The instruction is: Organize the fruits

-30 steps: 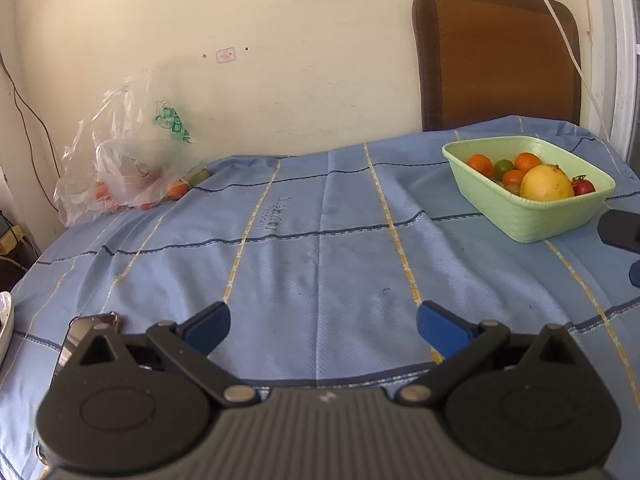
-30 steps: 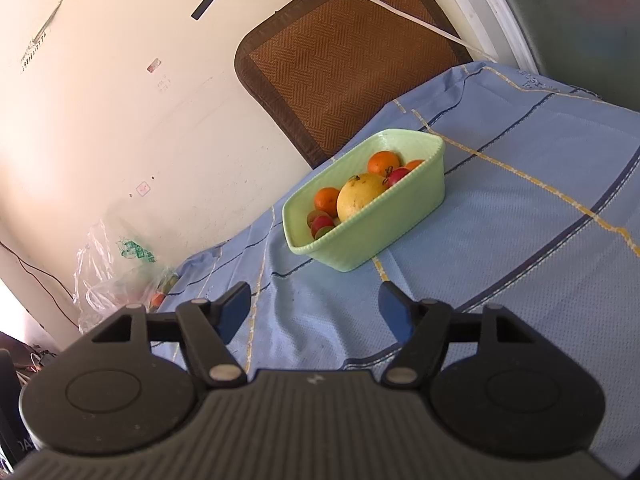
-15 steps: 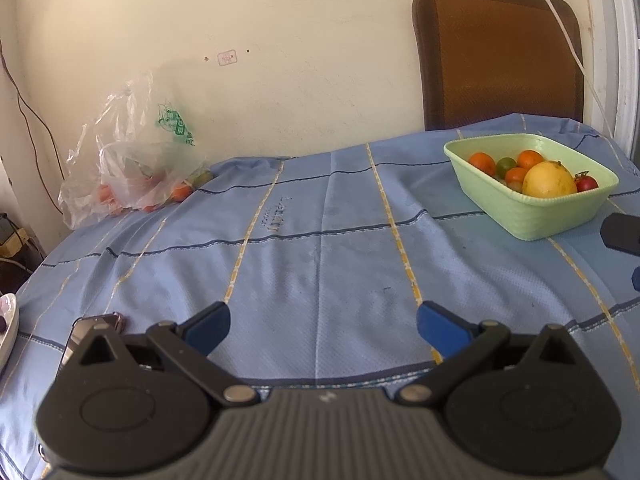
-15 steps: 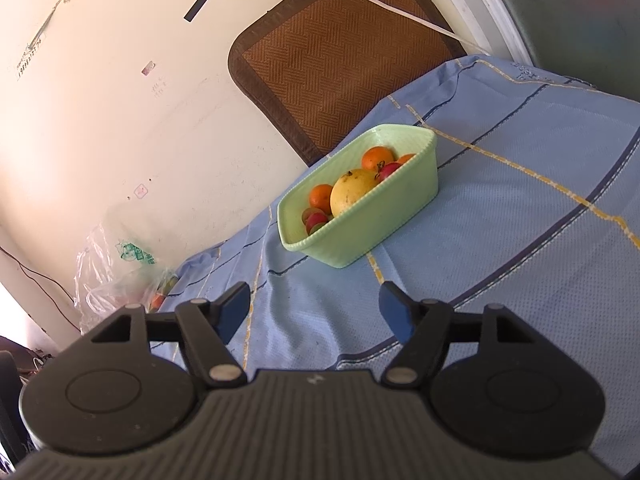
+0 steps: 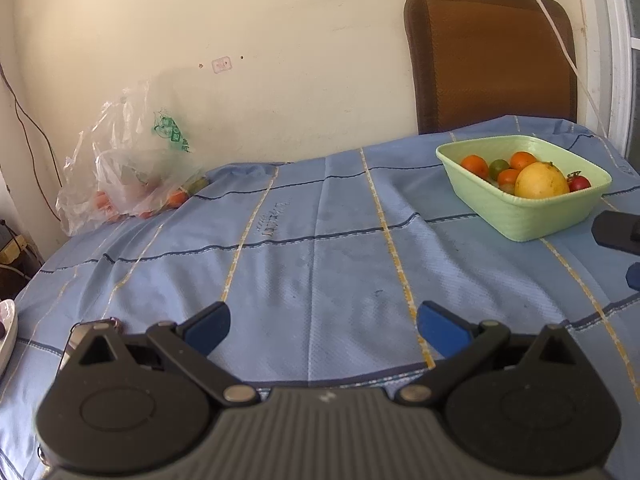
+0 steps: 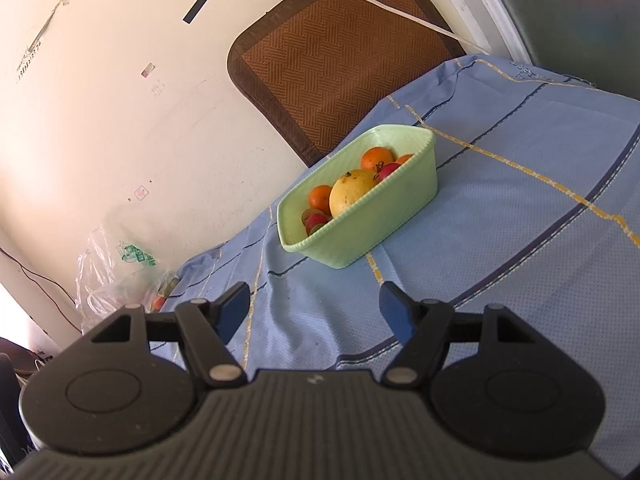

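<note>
The left claw (image 5: 322, 326) fills the bottom of its frame, blue-tipped fingers spread wide with nothing between them, only cloth (image 5: 320, 248) beyond. The right claw (image 6: 314, 308) is likewise wide apart and empty; in the left view it shows only as a dark piece cut off by the right edge.

The cloth is a blue woven sheet with yellow and dark stripes, and it hides the worktop completely. At right of centre in the left view, centre of the right view, sits the tub (image 5: 516, 216), pale green ribbed plastic, rectangular with rounded corners. In it lie a large yellow fruit (image 5: 541, 185), several small oranges (image 5: 475, 166), a green one (image 5: 499, 168) and a red tomato (image 5: 579, 183); the near wall hides their lower halves.

At left of the left frame a crumpled clear bag (image 5: 128, 168) with green print leans at the wall; orange and green shapes inside are blurred, possibly more fruit. A brown woven-backed chair (image 5: 492, 60) stands behind the tub. A flat shiny object (image 5: 86, 330) is mostly hidden behind the left claw's body, and a white dish (image 5: 7, 336) is cut off at the left edge.
</note>
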`<state>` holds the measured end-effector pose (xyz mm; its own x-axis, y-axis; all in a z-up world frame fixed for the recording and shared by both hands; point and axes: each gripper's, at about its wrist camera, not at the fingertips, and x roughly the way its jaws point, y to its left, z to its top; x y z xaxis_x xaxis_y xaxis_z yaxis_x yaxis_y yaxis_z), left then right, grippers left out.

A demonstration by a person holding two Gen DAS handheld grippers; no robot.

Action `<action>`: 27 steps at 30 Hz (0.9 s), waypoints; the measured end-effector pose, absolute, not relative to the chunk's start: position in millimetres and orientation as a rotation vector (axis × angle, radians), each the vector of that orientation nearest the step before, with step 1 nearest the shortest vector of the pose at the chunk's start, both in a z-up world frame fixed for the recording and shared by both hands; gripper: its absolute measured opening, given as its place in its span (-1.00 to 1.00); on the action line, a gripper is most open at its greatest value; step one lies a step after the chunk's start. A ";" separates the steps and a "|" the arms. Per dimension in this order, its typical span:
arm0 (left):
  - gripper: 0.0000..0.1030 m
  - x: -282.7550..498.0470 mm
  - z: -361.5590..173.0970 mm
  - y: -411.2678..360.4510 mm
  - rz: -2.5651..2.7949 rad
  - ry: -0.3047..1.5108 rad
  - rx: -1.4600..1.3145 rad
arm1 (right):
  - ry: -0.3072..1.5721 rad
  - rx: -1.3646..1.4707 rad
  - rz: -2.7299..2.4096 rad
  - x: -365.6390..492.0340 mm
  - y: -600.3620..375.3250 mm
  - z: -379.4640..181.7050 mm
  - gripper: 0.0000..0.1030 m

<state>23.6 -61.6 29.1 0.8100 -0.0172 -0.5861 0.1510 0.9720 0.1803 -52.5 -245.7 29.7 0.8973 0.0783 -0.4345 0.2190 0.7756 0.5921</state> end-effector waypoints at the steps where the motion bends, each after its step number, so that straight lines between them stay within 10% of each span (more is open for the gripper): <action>1: 1.00 23.1 29.2 -61.8 -0.093 0.624 0.223 | 0.459 0.684 -0.080 -52.6 -245.6 29.8 0.43; 27: 1.00 22.2 25.1 -69.6 -0.117 0.704 0.233 | 0.429 0.692 -0.101 -55.6 -247.7 33.0 0.55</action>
